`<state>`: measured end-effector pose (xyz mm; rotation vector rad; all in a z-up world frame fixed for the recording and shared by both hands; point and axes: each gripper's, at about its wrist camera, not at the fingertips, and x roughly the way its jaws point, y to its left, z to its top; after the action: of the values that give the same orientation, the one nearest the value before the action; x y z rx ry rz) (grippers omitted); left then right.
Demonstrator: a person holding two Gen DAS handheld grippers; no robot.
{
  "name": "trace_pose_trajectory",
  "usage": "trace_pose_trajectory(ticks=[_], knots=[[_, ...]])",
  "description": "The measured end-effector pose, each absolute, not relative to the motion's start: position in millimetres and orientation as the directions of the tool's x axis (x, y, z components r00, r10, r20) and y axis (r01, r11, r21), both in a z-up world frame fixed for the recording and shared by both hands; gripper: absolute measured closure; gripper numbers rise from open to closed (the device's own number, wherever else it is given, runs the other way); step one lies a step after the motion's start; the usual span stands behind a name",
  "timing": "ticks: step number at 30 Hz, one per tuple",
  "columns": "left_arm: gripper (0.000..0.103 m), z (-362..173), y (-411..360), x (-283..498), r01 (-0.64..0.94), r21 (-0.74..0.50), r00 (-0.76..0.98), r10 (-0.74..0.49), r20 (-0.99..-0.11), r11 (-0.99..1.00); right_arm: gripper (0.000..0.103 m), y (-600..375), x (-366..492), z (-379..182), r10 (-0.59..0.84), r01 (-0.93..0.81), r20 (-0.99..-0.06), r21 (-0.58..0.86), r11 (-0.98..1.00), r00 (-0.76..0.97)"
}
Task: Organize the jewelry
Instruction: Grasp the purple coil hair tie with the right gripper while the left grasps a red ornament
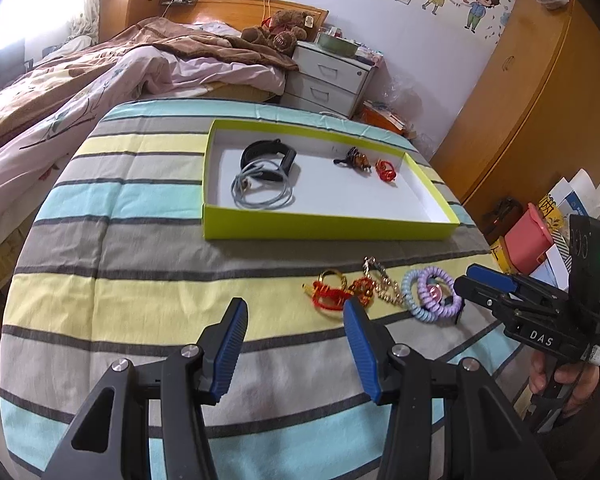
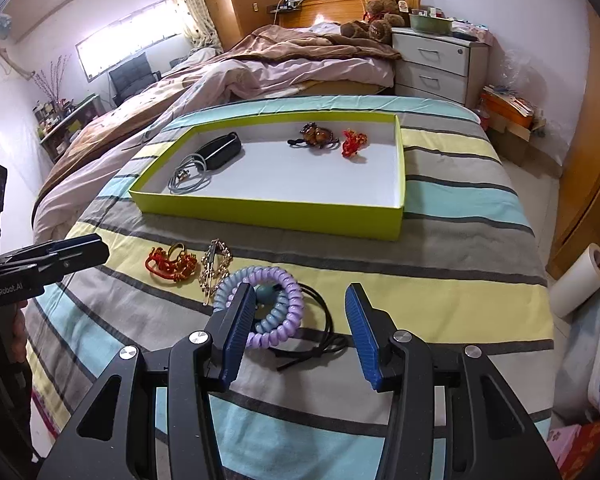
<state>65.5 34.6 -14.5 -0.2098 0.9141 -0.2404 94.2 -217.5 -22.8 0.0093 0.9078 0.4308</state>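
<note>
A lime-green tray [image 1: 328, 231] [image 2: 268, 213] lies on the striped cloth. It holds a black band [image 1: 268, 156] [image 2: 220, 148], a grey cable [image 1: 260, 190] [image 2: 188, 178], a brown bead piece [image 1: 354, 159] [image 2: 316, 136] and a red knot [image 1: 386, 170] [image 2: 354, 143]. In front lie a red cord bracelet [image 1: 332, 292] [image 2: 168, 264], a gold chain [image 1: 384, 284] [image 2: 216, 268], purple and blue coil ties [image 1: 428, 294] [image 2: 272, 308] and a black cord [image 2: 320, 340]. My left gripper [image 1: 296, 320] is open, left of the pile. My right gripper [image 2: 298, 312] [image 1: 472, 280] is open over the coil ties.
The striped cloth [image 1: 140, 240] covers a table beside an unmade bed [image 1: 80, 80]. A white nightstand [image 1: 328, 76] stands behind. A wooden wardrobe [image 1: 540, 100] is to the right. Boxes and a pink bin [image 1: 528, 246] sit on the floor at the right.
</note>
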Motion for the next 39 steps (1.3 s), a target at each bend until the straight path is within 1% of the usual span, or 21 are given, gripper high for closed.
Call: trace_pose_trajectory(ticks=[5, 6, 7, 8, 9, 11, 13, 15, 20, 23, 26, 30, 35, 39], knots=[[0.053, -15.8, 37.1, 62.4, 0.112, -0.286, 0.582, -0.296, -0.758, 0.952, 0.055, -210.1, 94.0, -28.5, 0.355, -0.370, -0.776, 0.169, 0.914, 0.521], [0.053, -16.3, 37.4, 62.2, 0.112, -0.284, 0.580, -0.294, -0.760, 0.952, 0.057, -208.5, 93.9, -29.8, 0.354, -0.373, -0.779, 0.168, 0.913, 0.517], [0.053, -16.9, 37.8, 62.2, 0.111, -0.281, 0.577, -0.292, -0.763, 0.953, 0.066, -207.3, 93.8, -30.4, 0.353, -0.375, -0.781, 0.165, 0.912, 0.516], [0.053, -17.2, 38.4, 61.9, 0.109, -0.280, 0.576, -0.290, -0.764, 0.954, 0.070, -206.3, 93.6, -30.9, 0.350, -0.375, -0.782, 0.161, 0.913, 0.516], [0.053, -17.6, 39.0, 61.8, 0.109, -0.280, 0.576, -0.290, -0.764, 0.954, 0.073, -205.5, 93.6, -31.5, 0.347, -0.376, -0.783, 0.157, 0.913, 0.516], [0.053, -18.4, 39.5, 62.1, 0.108, -0.280, 0.572, -0.290, -0.767, 0.954, 0.076, -205.7, 92.9, -32.9, 0.344, -0.376, -0.786, 0.155, 0.914, 0.513], [0.053, -19.1, 39.5, 62.4, 0.108, -0.280, 0.572, -0.290, -0.767, 0.954, 0.087, -205.4, 92.9, -33.4, 0.341, -0.378, -0.789, 0.151, 0.914, 0.510], [0.053, -19.6, 39.4, 63.1, 0.107, -0.281, 0.569, -0.291, -0.769, 0.954, 0.093, -204.9, 92.4, -34.0, 0.338, -0.381, -0.793, 0.145, 0.913, 0.508], [0.053, -21.8, 36.7, 65.9, 0.121, -0.290, 0.562, -0.306, -0.769, 0.949, 0.094, -206.3, 91.7, -32.1, 0.345, -0.381, -0.786, 0.153, 0.912, 0.512], [0.053, -22.8, 32.4, 69.5, 0.138, -0.284, 0.554, -0.311, -0.772, 0.949, 0.094, -212.4, 90.6, -26.8, 0.351, -0.361, -0.766, 0.167, 0.917, 0.538], [0.053, -24.5, 27.5, 75.5, 0.154, -0.284, 0.538, -0.321, -0.779, 0.946, 0.094, -221.3, 90.4, -20.0, 0.388, -0.346, -0.740, 0.220, 0.912, 0.549], [0.053, -27.6, 15.8, 85.2, 0.175, -0.287, 0.520, -0.336, -0.785, 0.942, 0.094, -231.3, 86.5, -10.5, 0.392, -0.326, -0.711, 0.238, 0.915, 0.583], [0.053, -32.6, -6.0, 92.4, 0.215, -0.221, 0.503, -0.302, -0.810, 0.951, 0.094, -240.1, 81.9, -4.2, 0.396, -0.311, -0.693, 0.252, 0.916, 0.603], [0.053, -34.4, -13.7, 99.5, 0.202, -0.192, 0.515, -0.270, -0.813, 0.961, 0.094, -244.2, 78.8, -3.5, 0.401, -0.307, -0.686, 0.263, 0.915, 0.607]])
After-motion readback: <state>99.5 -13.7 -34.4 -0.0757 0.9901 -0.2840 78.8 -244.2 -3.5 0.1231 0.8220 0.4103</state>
